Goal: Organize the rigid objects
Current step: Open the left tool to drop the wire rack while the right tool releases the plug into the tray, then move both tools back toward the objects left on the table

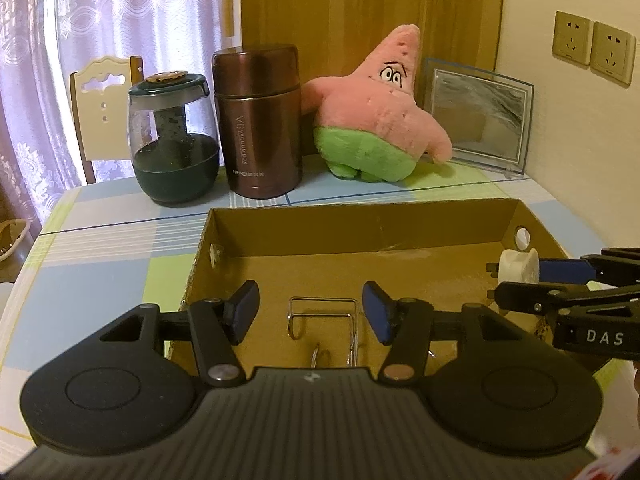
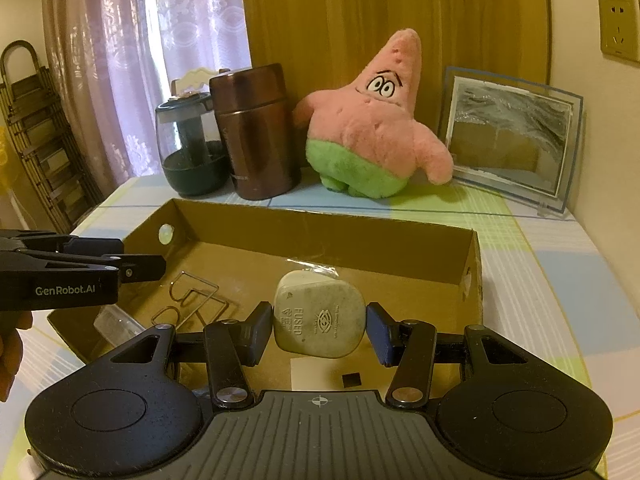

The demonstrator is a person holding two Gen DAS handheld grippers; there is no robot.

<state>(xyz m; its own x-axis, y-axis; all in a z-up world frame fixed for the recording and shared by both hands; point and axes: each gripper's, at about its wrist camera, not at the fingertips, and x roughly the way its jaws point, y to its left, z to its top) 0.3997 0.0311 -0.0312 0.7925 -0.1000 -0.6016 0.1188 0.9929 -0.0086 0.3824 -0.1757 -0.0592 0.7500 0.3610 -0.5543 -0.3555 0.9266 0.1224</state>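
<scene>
Over the shallow brown cardboard box (image 2: 472, 252), the right gripper (image 2: 319, 330) is clamping a white fused plug (image 2: 319, 320), while the left gripper (image 1: 310, 310) is hovering open above a bent wire rack (image 1: 324, 316), partly hidden.

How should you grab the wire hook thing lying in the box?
Probably best from straight above. The wire hook lies flat on the floor of the cardboard box, so nothing sticks up to grab. Pinch across its two long straight wires, not the curled ends. The left gripper hovers over it with open jaws.
</scene>
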